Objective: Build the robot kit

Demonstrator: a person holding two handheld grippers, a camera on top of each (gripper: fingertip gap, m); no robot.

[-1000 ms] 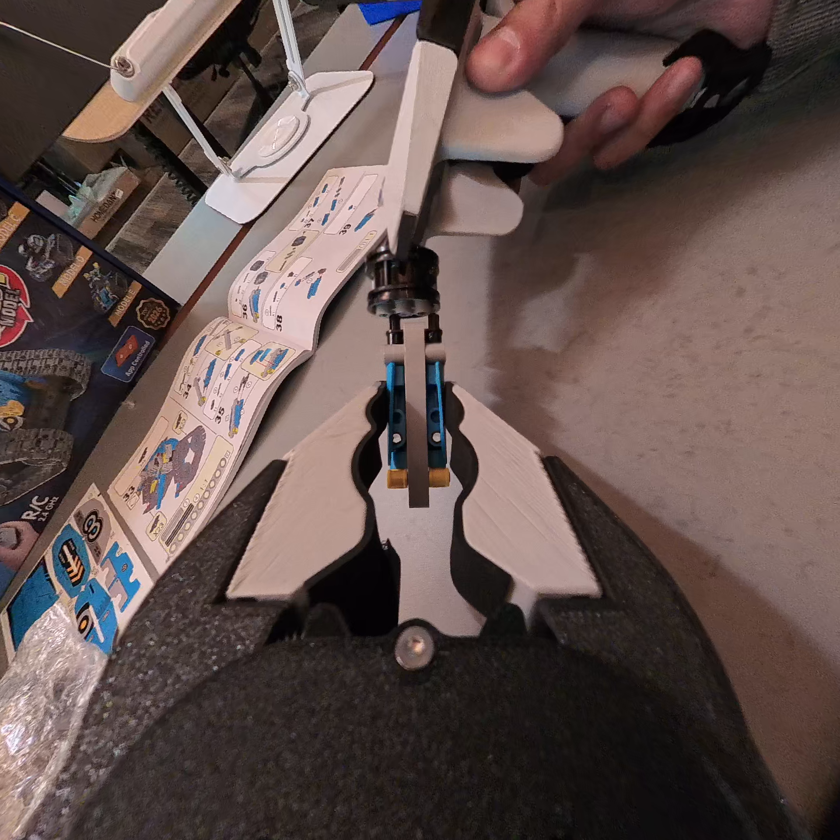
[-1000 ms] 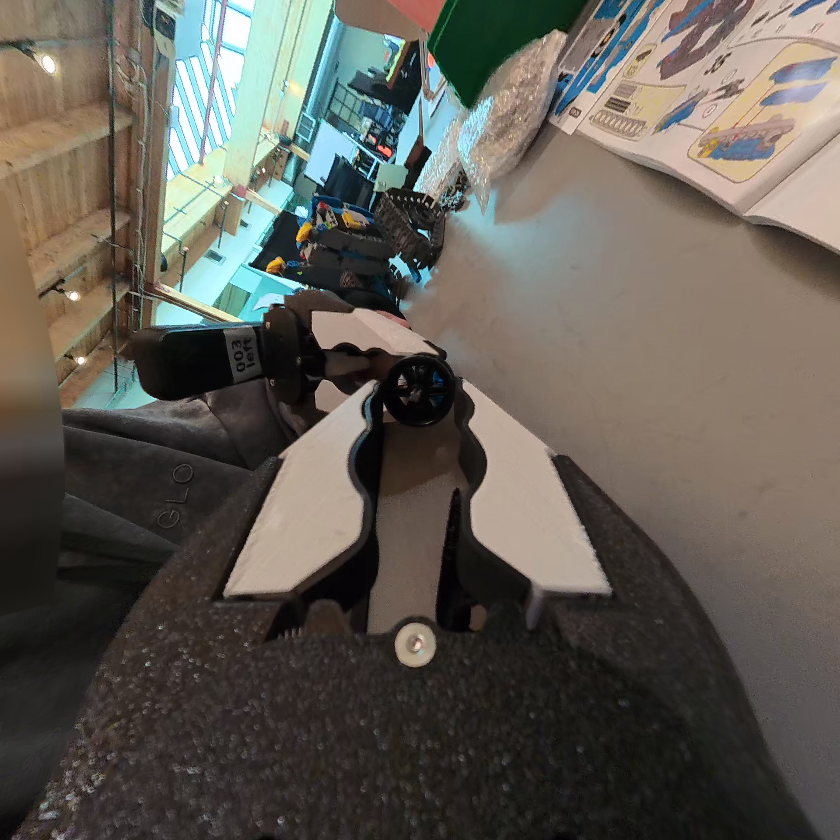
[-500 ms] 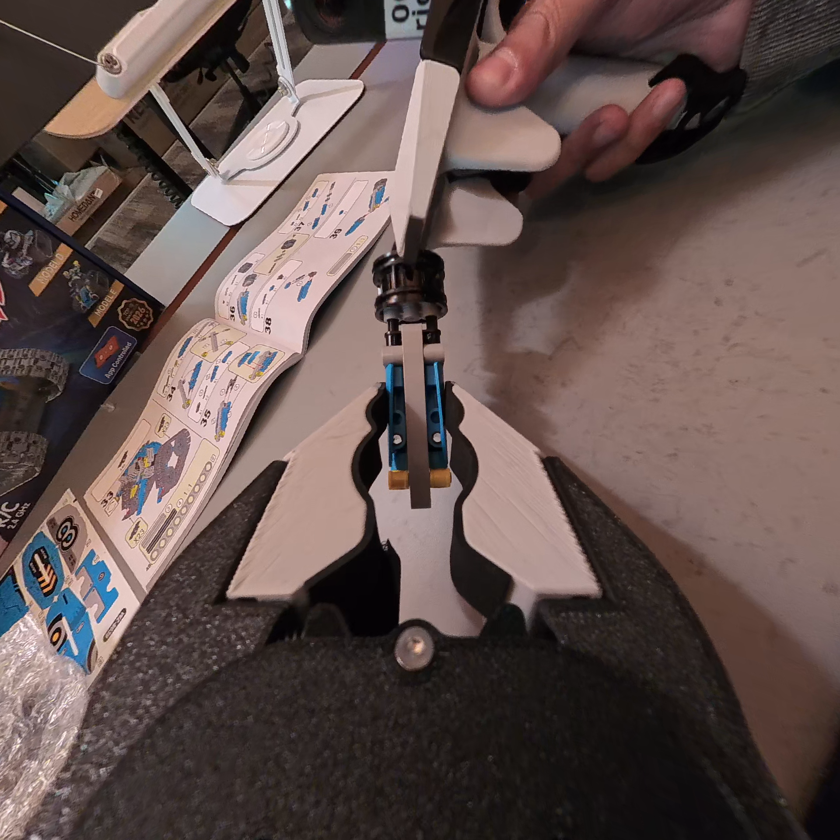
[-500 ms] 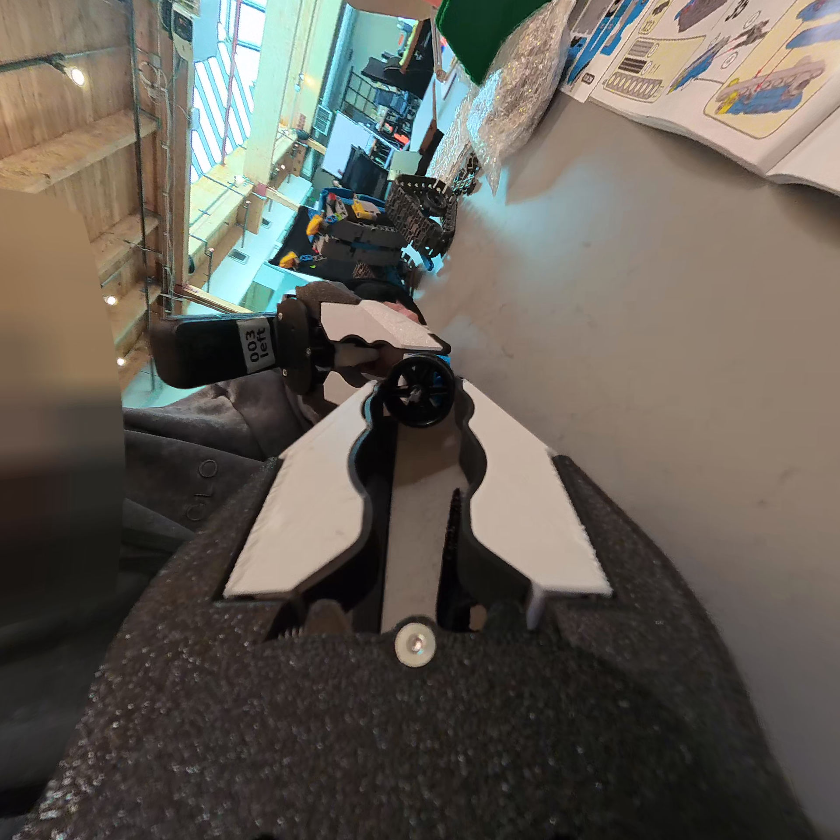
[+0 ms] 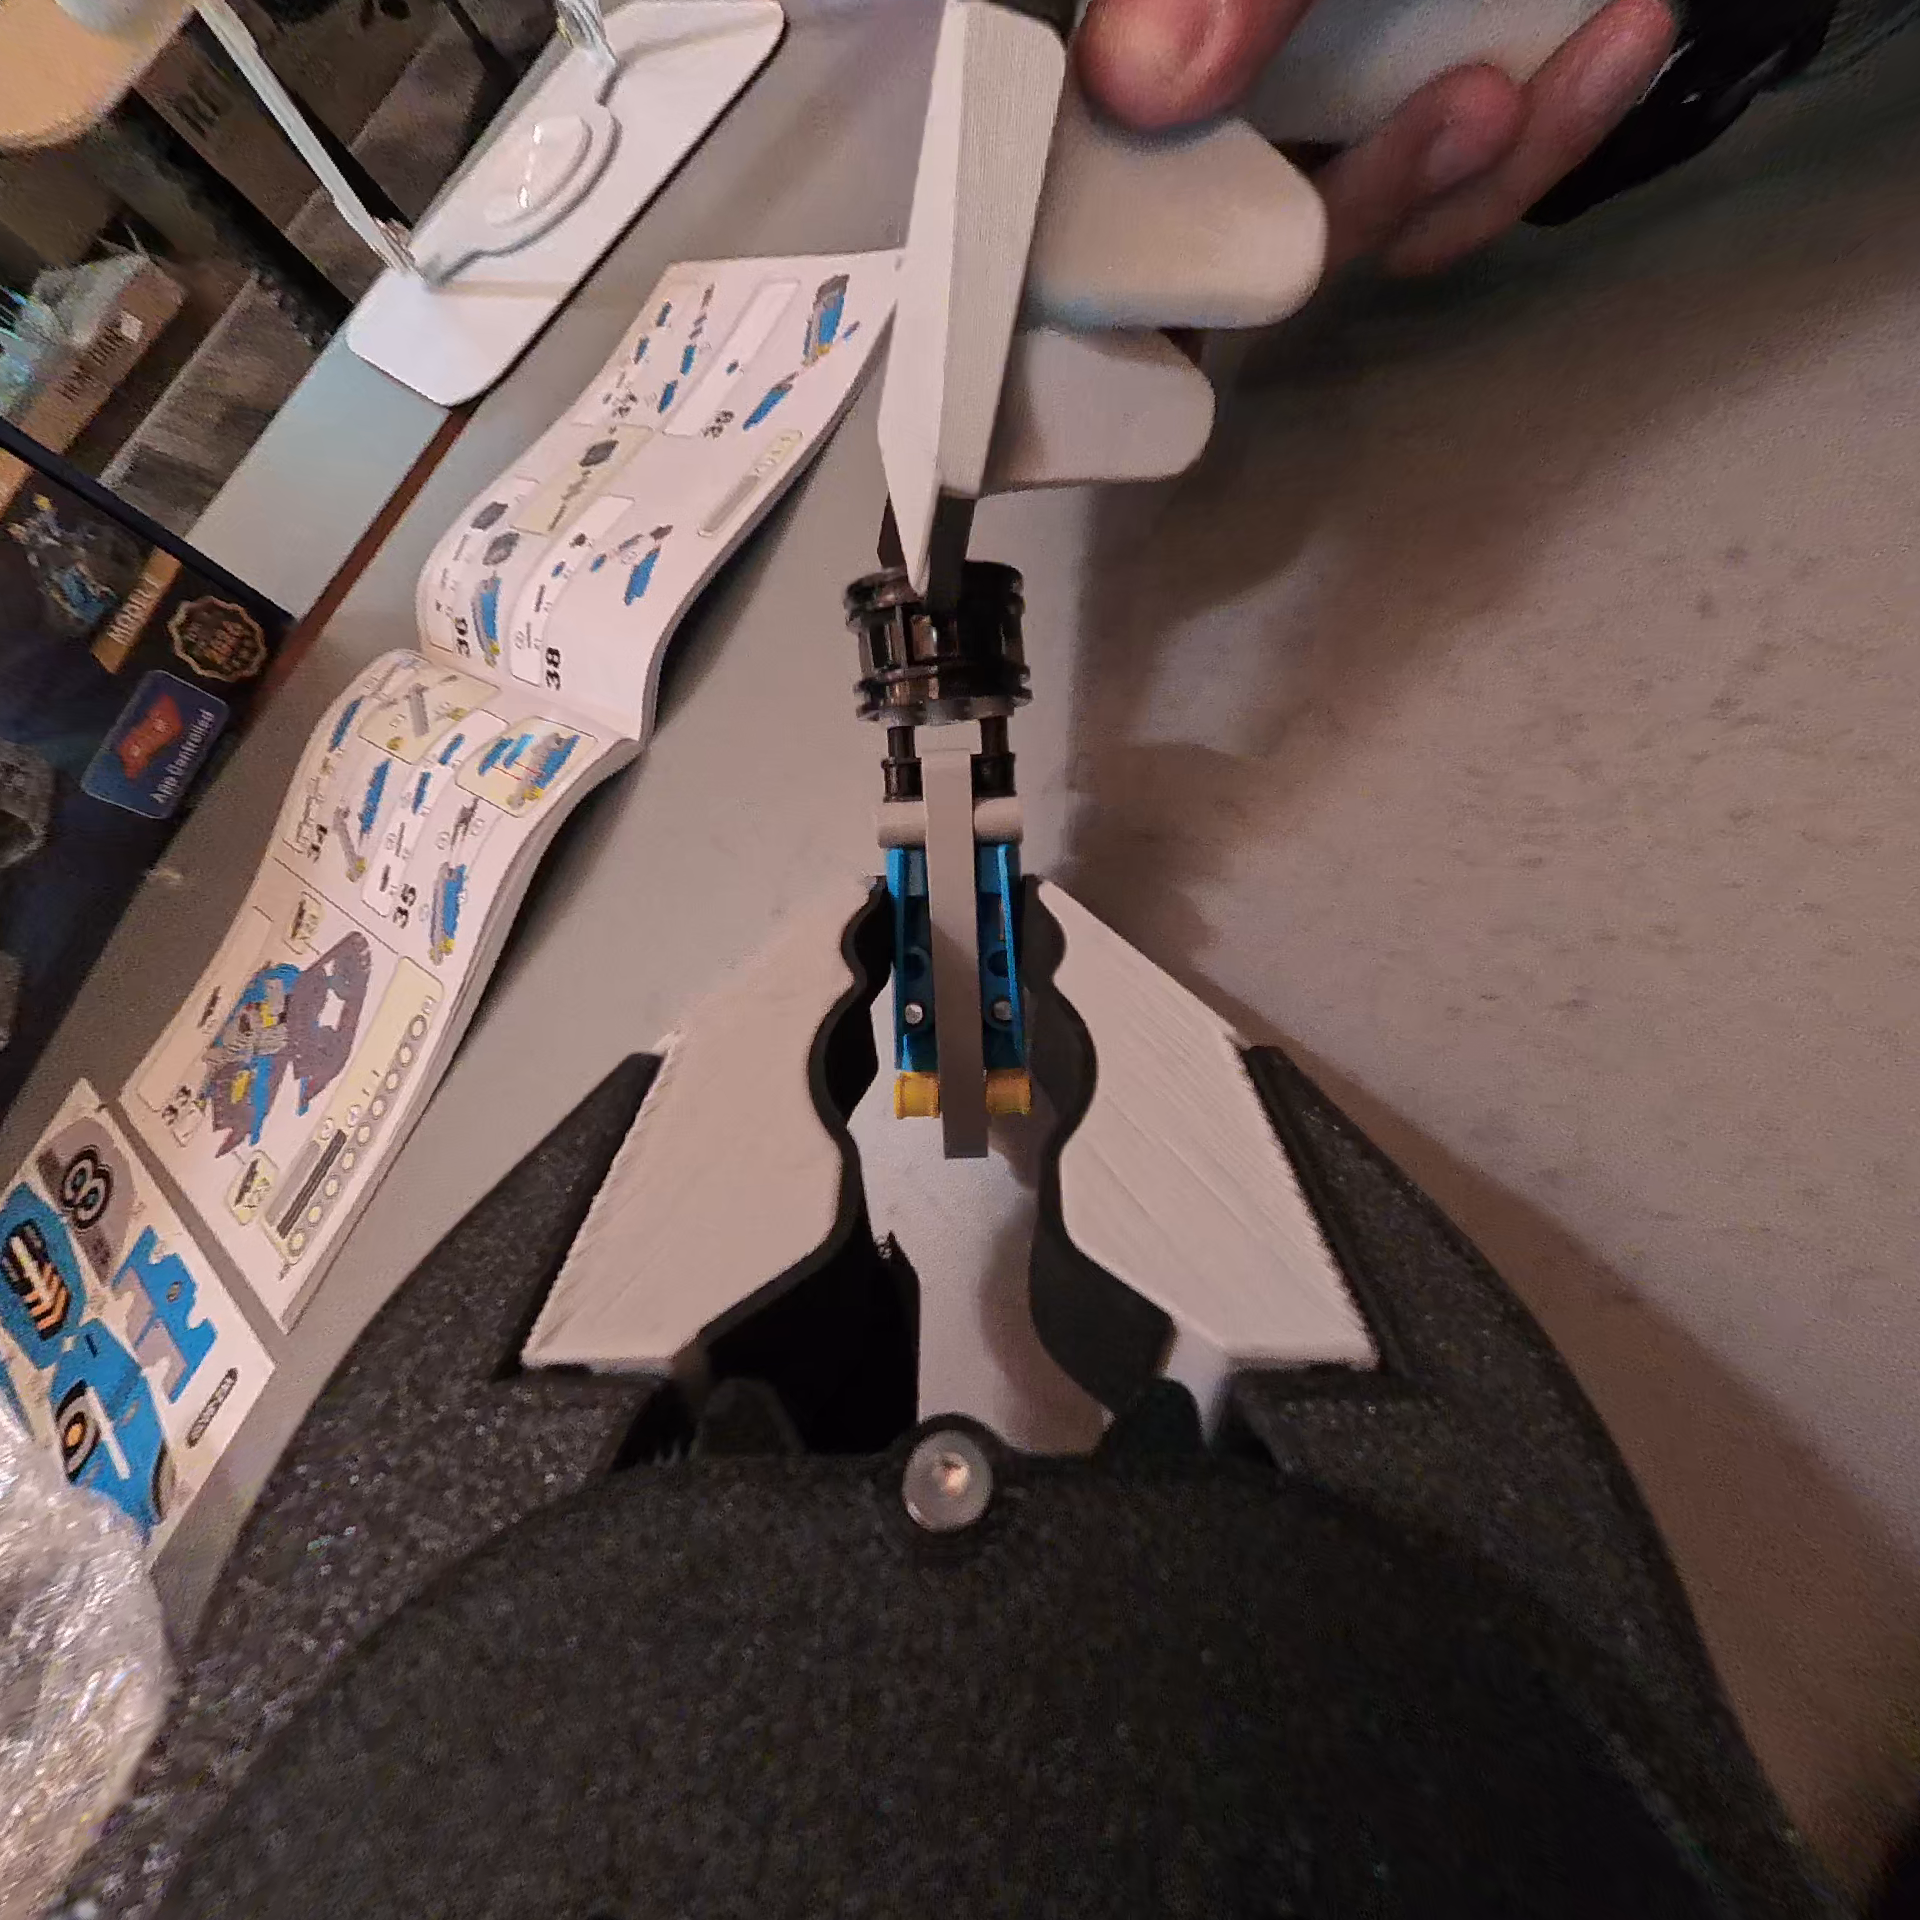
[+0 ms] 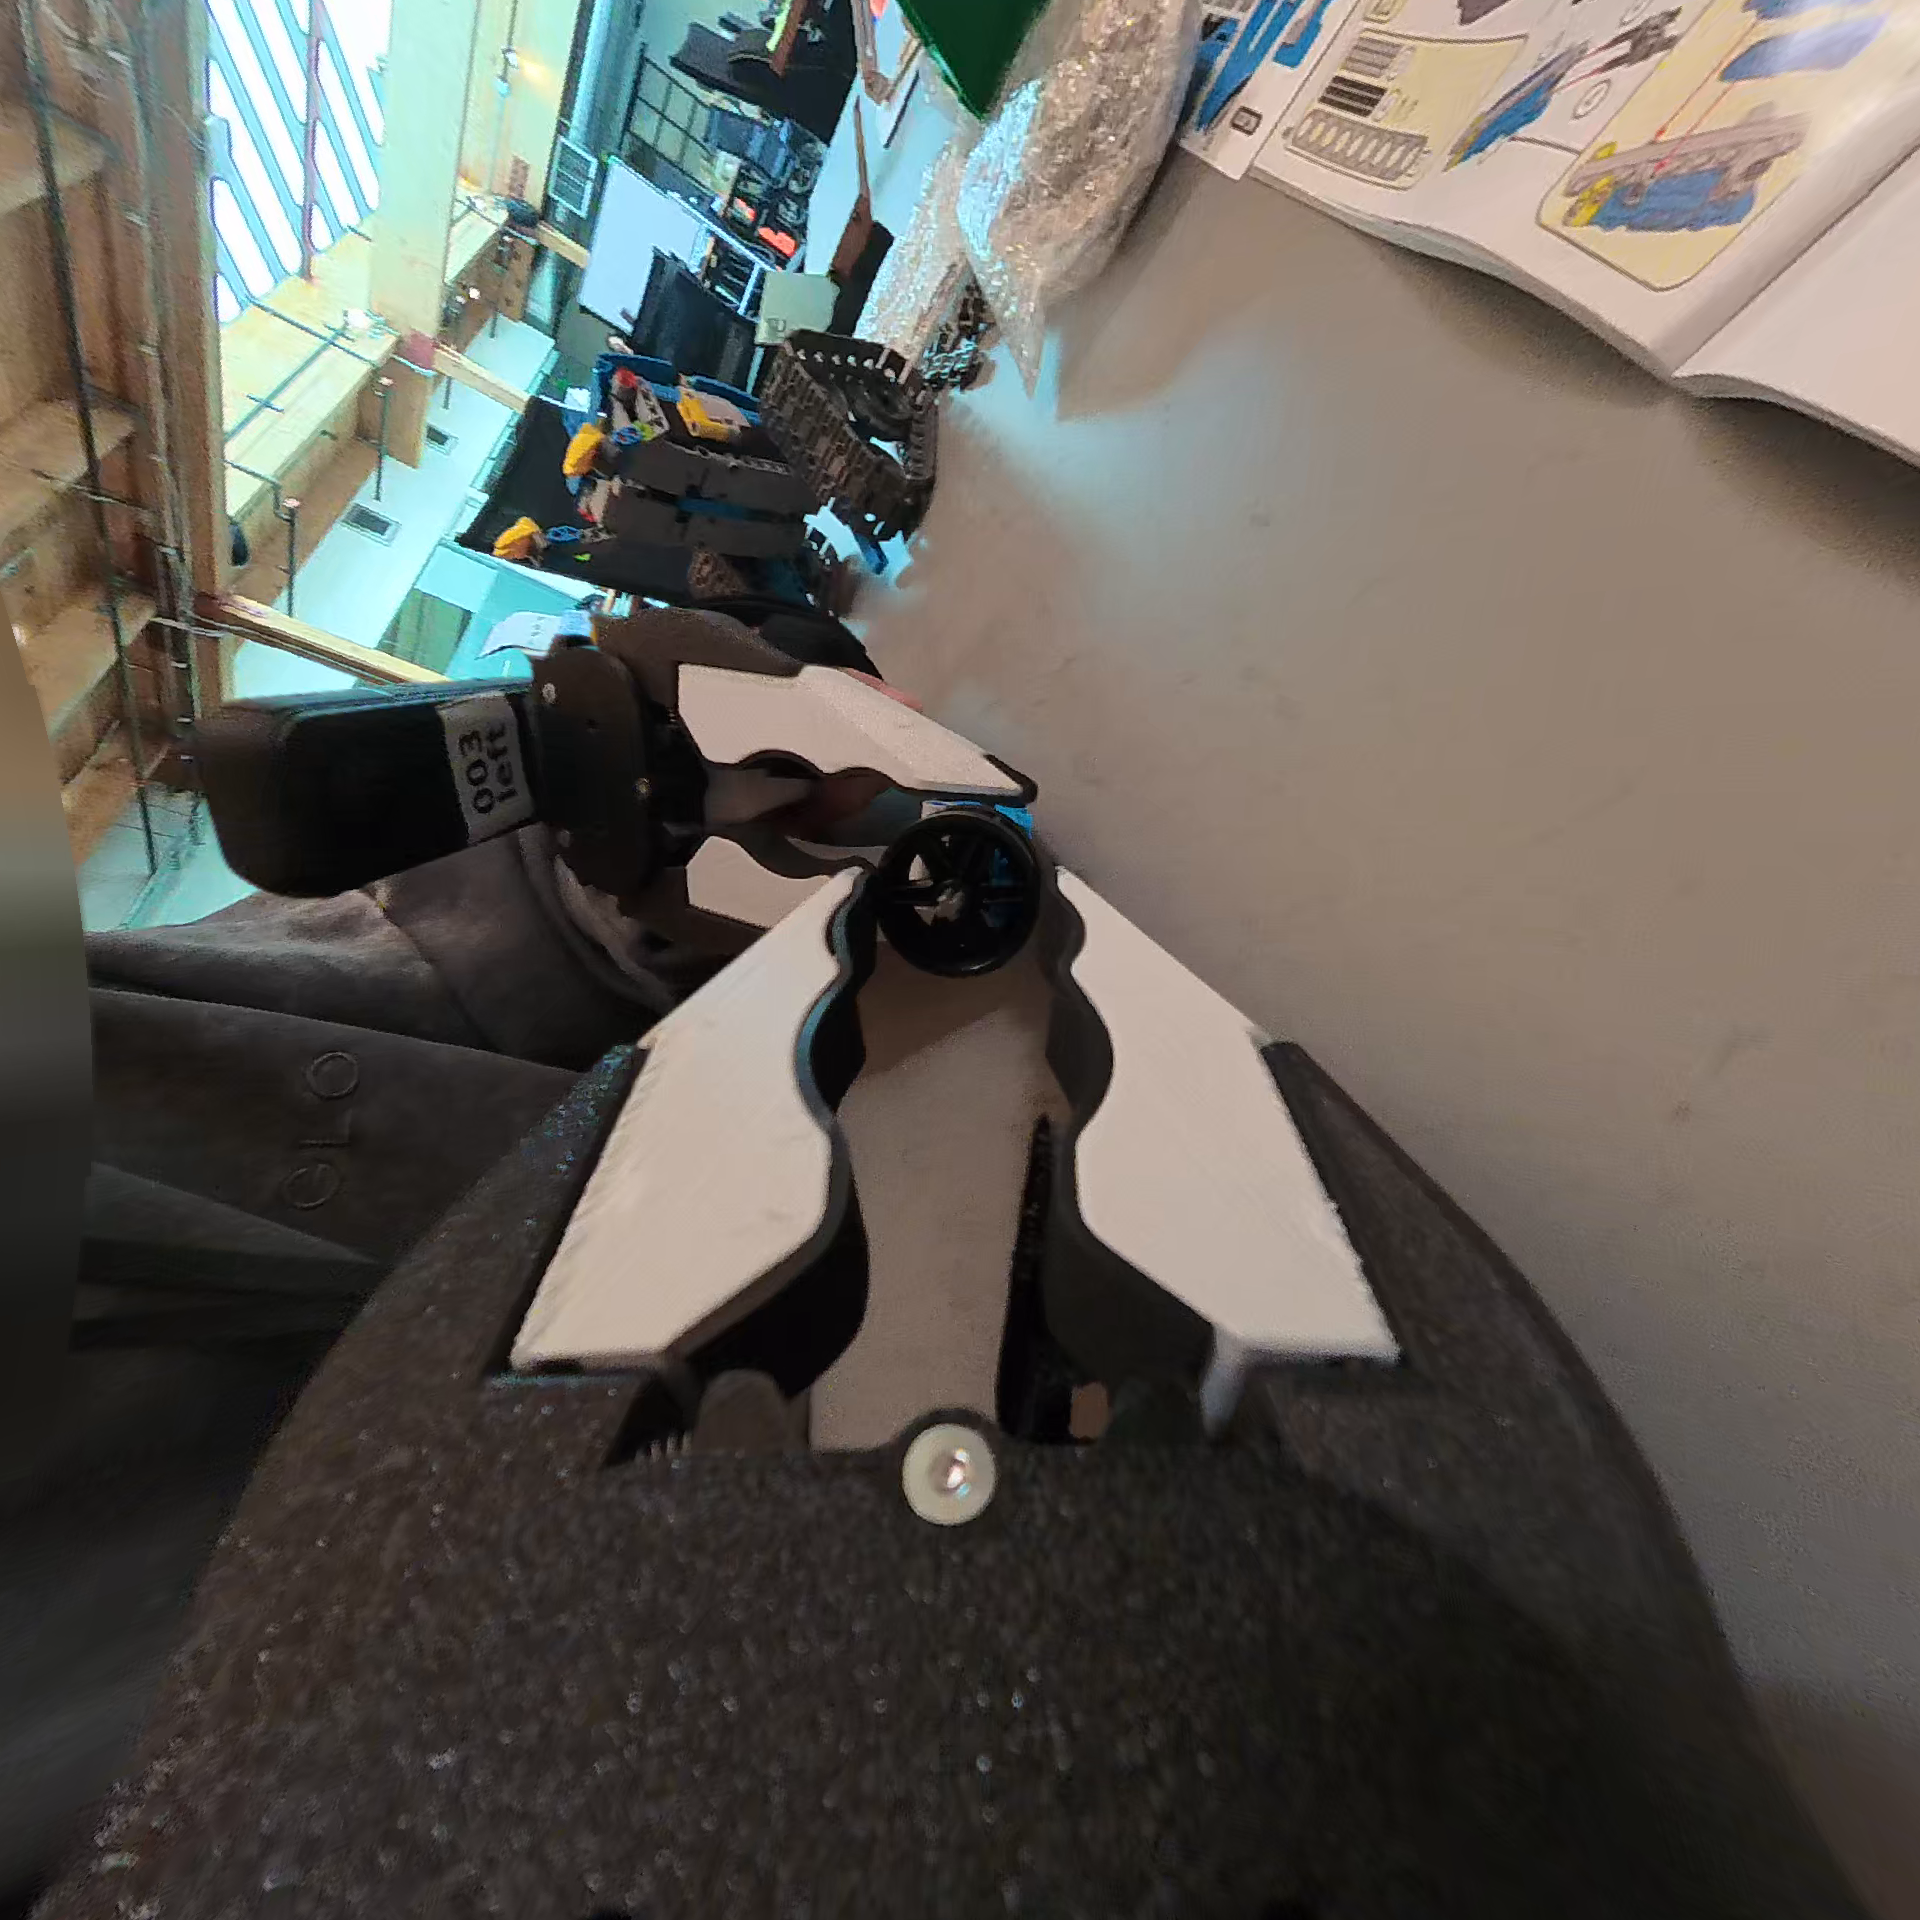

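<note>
Grey table [image 5: 1558, 727], open instruction booklet [image 5: 499, 748] lying left. Left gripper [image 5: 951, 894] clamped on the blue-and-grey brick assembly [image 5: 951, 977] (held above the tabletop) — right gripper [image 6: 956, 899] pinching the black wheel [image 6: 956, 906] at that assembly's far end, on its axles.

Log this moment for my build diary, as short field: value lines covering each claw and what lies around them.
left claw: shut on blue and grey brick assembly, yellow pins at its near end
right claw: shut on black wheel at the assembly's far end
hand: grips the right claw's handle
instruction booklet: open on grey table, left of the claws
sticker sheet: beside the booklet
white lamp base: beyond the booklet
tracked model: farther along the table
</note>
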